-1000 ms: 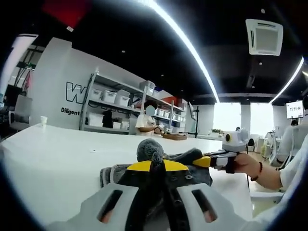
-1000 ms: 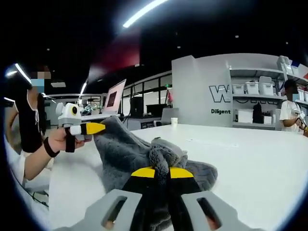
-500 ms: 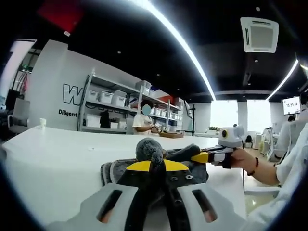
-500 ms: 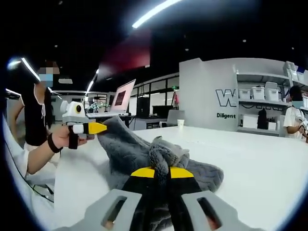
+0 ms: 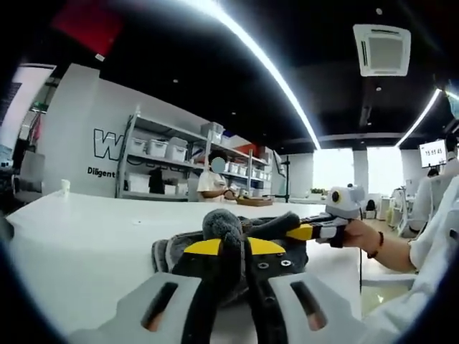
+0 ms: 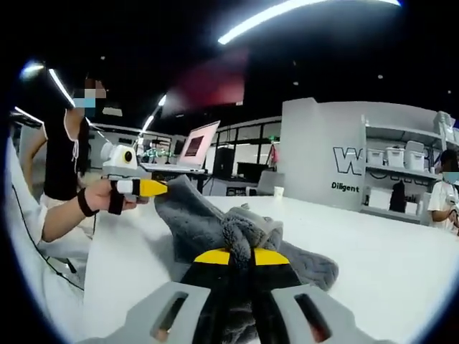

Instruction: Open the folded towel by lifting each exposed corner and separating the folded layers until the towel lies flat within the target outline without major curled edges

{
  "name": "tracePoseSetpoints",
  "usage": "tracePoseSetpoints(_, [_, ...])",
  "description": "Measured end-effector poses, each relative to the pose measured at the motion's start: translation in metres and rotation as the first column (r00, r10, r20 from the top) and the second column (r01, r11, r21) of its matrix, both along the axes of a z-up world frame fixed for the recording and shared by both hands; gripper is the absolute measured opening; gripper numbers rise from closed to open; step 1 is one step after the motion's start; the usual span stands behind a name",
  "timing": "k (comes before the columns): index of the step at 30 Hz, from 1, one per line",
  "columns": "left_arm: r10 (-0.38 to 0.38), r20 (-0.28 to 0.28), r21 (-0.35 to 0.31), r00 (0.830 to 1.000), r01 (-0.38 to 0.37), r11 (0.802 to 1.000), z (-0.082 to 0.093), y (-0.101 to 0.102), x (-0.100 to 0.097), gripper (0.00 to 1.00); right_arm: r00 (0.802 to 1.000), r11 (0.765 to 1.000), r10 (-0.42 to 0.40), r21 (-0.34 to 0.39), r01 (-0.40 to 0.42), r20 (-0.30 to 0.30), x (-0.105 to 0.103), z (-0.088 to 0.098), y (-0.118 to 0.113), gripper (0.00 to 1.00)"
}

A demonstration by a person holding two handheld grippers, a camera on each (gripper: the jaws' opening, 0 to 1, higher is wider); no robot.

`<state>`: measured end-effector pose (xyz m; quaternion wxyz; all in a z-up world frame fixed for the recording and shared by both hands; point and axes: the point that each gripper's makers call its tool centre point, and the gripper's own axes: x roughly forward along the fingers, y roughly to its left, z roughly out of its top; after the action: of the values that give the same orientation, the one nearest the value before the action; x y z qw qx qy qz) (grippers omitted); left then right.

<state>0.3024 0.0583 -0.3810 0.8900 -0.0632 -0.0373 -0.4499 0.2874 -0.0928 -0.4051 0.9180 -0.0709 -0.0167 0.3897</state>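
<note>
A dark grey fluffy towel [image 5: 172,249] lies bunched on the white table [image 5: 79,236]. In the left gripper view my left gripper [image 5: 224,242] is shut on a bunched corner of the towel, a tuft rising between the yellow-tipped jaws. The right gripper [image 5: 310,231] comes in from the right, held by a hand, pinching another corner. In the right gripper view my right gripper [image 6: 237,252] is shut on a fold of the towel [image 6: 204,226], and the left gripper [image 6: 152,188] at the left holds a raised corner stretched toward it.
A paper cup [image 6: 278,192] stands far back on the table [image 6: 373,251]. Shelves with white bins [image 5: 161,168] line the far wall, with a person [image 5: 214,183] near them. A laptop [image 6: 197,147] sits on a desk behind.
Both cameras have shifted slightly; the grippers keep their hold on the towel, and the raised corner between them stays stretched, sitting a little lower over the table.
</note>
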Motion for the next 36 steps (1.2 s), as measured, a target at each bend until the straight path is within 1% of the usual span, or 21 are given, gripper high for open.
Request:
tracePoseSetpoints(3, [-0.002, 0.005, 0.006, 1.0, 0.002, 1.0, 0.0, 0.002, -0.006, 0.06, 0.999, 1.0, 0.017, -0.017, -0.016, 0.029, -0.005, 0.0, 0.002, 0.02])
tracePoseSetpoints(5, [-0.01, 0.015, 0.021, 1.0, 0.01, 1.0, -0.001, 0.003, -0.008, 0.06, 0.999, 0.999, 0.014, -0.032, -0.012, 0.041, -0.007, 0.0, 0.003, 0.03])
tracePoseSetpoints(7, [-0.008, 0.011, 0.027, 1.0, 0.008, 1.0, -0.002, 0.004, -0.009, 0.06, 0.999, 0.999, 0.013, -0.039, -0.012, 0.046, -0.008, 0.0, 0.004, 0.05])
tracePoseSetpoints(8, [-0.009, 0.015, 0.031, 1.0, 0.009, 0.999, -0.002, 0.005, -0.009, 0.05, 0.999, 0.999, 0.012, -0.049, -0.01, 0.048, -0.008, -0.001, 0.004, 0.06])
tracePoseSetpoints(9, [-0.005, 0.017, 0.035, 1.0, 0.005, 0.999, -0.003, 0.006, -0.009, 0.05, 0.999, 0.998, -0.009, -0.069, 0.013, 0.047, -0.005, -0.002, 0.002, 0.07])
tracePoseSetpoints(11, [-0.015, 0.026, 0.048, 1.0, 0.014, 0.999, -0.003, 0.005, -0.011, 0.04, 0.999, 0.997, -0.024, -0.073, 0.028, 0.048, -0.004, -0.002, 0.001, 0.11])
tracePoseSetpoints(13, [-0.022, 0.024, 0.052, 0.999, 0.021, 0.998, -0.004, 0.005, -0.013, 0.04, 0.998, 0.997, -0.028, -0.076, 0.031, 0.053, -0.004, -0.002, 0.0, 0.12])
tracePoseSetpoints(16, [-0.035, 0.037, 0.062, 0.999, 0.033, 0.998, -0.004, 0.004, -0.019, 0.04, 0.998, 0.997, -0.026, -0.064, 0.03, 0.061, -0.006, 0.001, 0.001, 0.13])
tracePoseSetpoints(18, [-0.047, 0.044, 0.079, 0.998, 0.043, 0.996, -0.007, 0.004, -0.023, 0.04, 0.997, 0.998, -0.034, -0.058, 0.038, 0.067, -0.007, 0.004, 0.0, 0.16])
tracePoseSetpoints(20, [-0.048, 0.047, 0.083, 0.998, 0.044, 0.996, -0.007, 0.004, -0.024, 0.04, 0.997, 0.998, -0.033, -0.059, 0.037, 0.069, -0.007, 0.004, 0.0, 0.18])
tracePoseSetpoints(22, [-0.052, 0.049, 0.093, 0.997, 0.048, 0.995, -0.009, 0.004, -0.026, 0.04, 0.997, 0.997, -0.042, -0.057, 0.046, 0.07, -0.005, 0.006, 0.001, 0.15])
tracePoseSetpoints(23, [-0.053, 0.048, 0.094, 0.997, 0.048, 0.994, -0.009, 0.004, -0.026, 0.04, 0.997, 0.997, -0.042, -0.057, 0.046, 0.071, -0.004, 0.006, 0.001, 0.11])
tracePoseSetpoints(24, [-0.059, 0.051, 0.099, 0.997, 0.054, 0.994, -0.01, 0.004, -0.027, 0.04, 0.996, 0.998, -0.031, -0.057, 0.035, 0.079, -0.004, 0.009, 0.003, 0.04])
tracePoseSetpoints(25, [-0.057, 0.048, 0.1, 0.997, 0.052, 0.994, -0.011, 0.005, -0.027, 0.04, 0.997, 0.998, -0.033, -0.051, 0.037, 0.075, -0.003, 0.01, 0.004, 0.01])
tracePoseSetpoints(27, [-0.052, 0.049, 0.104, 0.997, 0.046, 0.994, -0.011, 0.006, -0.027, 0.04, 0.996, 0.999, -0.012, -0.045, 0.016, 0.09, -0.006, 0.013, 0.008, 0.01])
tracePoseSetpoints(30, [-0.048, 0.047, 0.106, 0.998, 0.043, 0.993, -0.012, 0.008, -0.028, 0.04, 0.995, 0.998, 0.008, -0.062, -0.001, 0.104, -0.008, 0.014, 0.006, 0.01])
tracePoseSetpoints(32, [-0.049, 0.05, 0.115, 0.998, 0.043, 0.992, -0.013, 0.011, -0.032, 0.04, 0.991, 0.997, 0.03, -0.071, -0.02, 0.134, -0.01, 0.016, 0.006, 0.01])
tracePoseSetpoints(34, [-0.045, 0.048, 0.117, 0.998, 0.039, 0.992, -0.013, 0.012, -0.033, 0.04, 0.99, 0.997, 0.037, -0.068, -0.028, 0.135, -0.01, 0.016, 0.006, 0.01])
tracePoseSetpoints(35, [-0.045, 0.057, 0.129, 0.997, 0.037, 0.991, -0.014, 0.014, -0.036, 0.04, 0.99, 0.997, 0.05, -0.06, -0.042, 0.129, -0.011, 0.016, 0.005, 0.01])
tracePoseSetpoints(36, [-0.043, 0.054, 0.13, 0.998, 0.035, 0.991, -0.013, 0.016, -0.039, 0.04, 0.989, 0.997, 0.063, -0.052, -0.057, 0.135, -0.014, 0.017, 0.006, 0.01])
